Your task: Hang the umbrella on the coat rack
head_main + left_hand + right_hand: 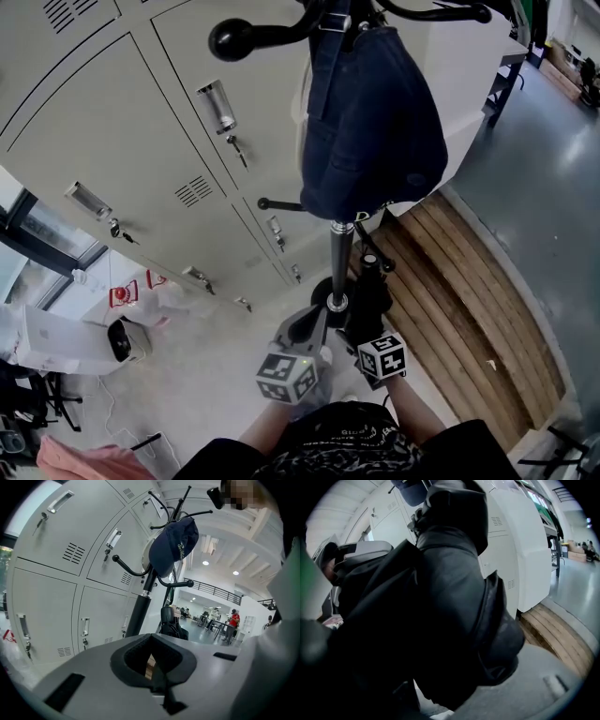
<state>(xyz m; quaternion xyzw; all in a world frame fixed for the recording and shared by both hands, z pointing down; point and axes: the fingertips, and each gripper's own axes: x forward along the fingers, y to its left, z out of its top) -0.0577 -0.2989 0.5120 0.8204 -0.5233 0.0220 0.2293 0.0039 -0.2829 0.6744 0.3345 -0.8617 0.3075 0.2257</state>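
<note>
The task is unfinished: the folded black umbrella (368, 286) is not yet on any hook of the coat rack (339, 251), where only a dark blue cap (370, 122) hangs. The umbrella stands upright just beside the rack's pole, below the hooks. It fills the right gripper (367, 321), which appears to be grasping it. The left gripper (314, 325), nearby, is closed and empty.

Grey lockers (141, 141) stand beside curved wooden planking (469, 281).
</note>
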